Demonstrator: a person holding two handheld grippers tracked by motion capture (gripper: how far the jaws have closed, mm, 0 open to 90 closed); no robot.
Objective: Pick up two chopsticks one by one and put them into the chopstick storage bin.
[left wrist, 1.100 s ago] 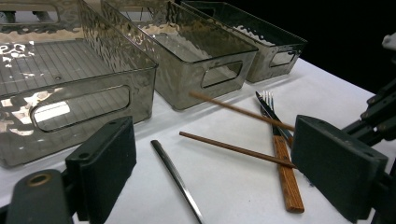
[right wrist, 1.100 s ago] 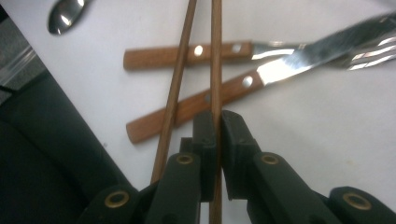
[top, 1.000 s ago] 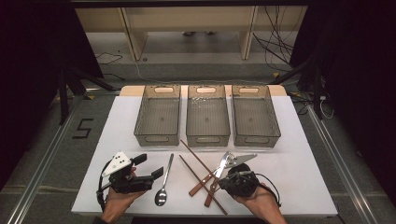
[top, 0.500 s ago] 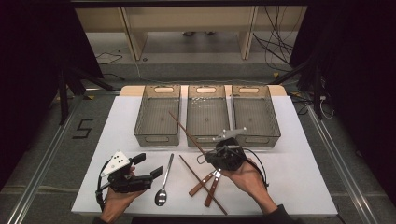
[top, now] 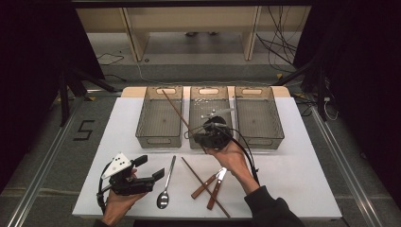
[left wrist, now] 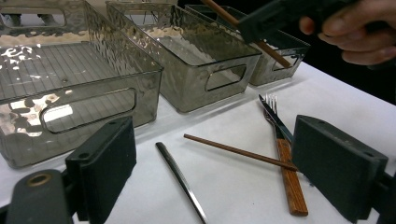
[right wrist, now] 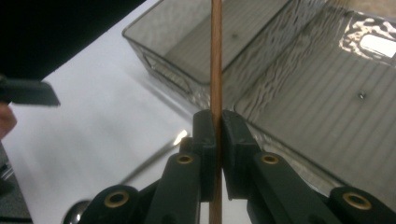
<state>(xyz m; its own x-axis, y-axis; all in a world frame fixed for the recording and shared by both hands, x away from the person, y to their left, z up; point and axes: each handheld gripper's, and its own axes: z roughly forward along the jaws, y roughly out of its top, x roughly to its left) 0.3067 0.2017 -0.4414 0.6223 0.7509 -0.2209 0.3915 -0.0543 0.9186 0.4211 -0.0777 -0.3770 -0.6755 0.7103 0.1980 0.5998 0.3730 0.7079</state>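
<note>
Jaws of the right gripper (right wrist: 215, 133) pinch a wooden chopstick (right wrist: 215, 56) near its lower part, so it juts up and out over the left bin (top: 160, 116), probably bound for sorting there. The left gripper (left wrist: 215, 172) waits on the table (top: 302, 184) with jaws apart and empty, facing the spoon (top: 165, 191), second chopstick (left wrist: 238, 151) and fork (left wrist: 280, 140).

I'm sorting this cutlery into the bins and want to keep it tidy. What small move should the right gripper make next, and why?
Probably lower the chopstick into the left bin and let go. The right gripper is shut on it, and its far end already slants over that bin's floor, with nothing in the bin to block it.
</note>
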